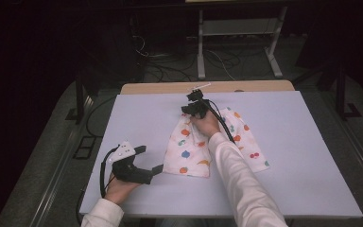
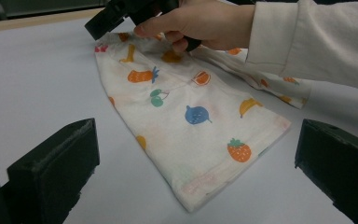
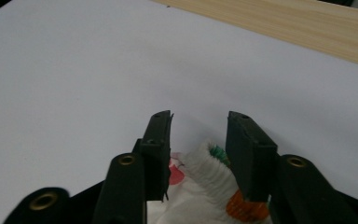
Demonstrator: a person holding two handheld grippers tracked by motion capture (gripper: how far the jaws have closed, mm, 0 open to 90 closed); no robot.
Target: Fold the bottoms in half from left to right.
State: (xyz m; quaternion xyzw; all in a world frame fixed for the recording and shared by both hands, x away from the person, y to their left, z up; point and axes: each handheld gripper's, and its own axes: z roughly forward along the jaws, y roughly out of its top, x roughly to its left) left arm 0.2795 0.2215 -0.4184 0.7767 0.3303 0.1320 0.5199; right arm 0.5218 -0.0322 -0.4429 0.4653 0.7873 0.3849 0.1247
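Fruit-print shorts (image 1: 194, 150) (waistband seemingly bunched) between right gripper (image 3: 199, 140) fingers (image 3: 161, 140)

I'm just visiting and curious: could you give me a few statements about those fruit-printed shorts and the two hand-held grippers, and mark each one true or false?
1. The white cloth shorts with a colourful fruit print lie flat on the pale table. True.
2. The left gripper is clamped on the shorts. False: its jaws stand wide open, apart from the hem.
3. The right gripper is at the shorts' bunched waistband. True.
4. The right gripper's jaws are fully shut. False: a gap shows between them.
5. The shorts are plain blue. False: white with fruit.
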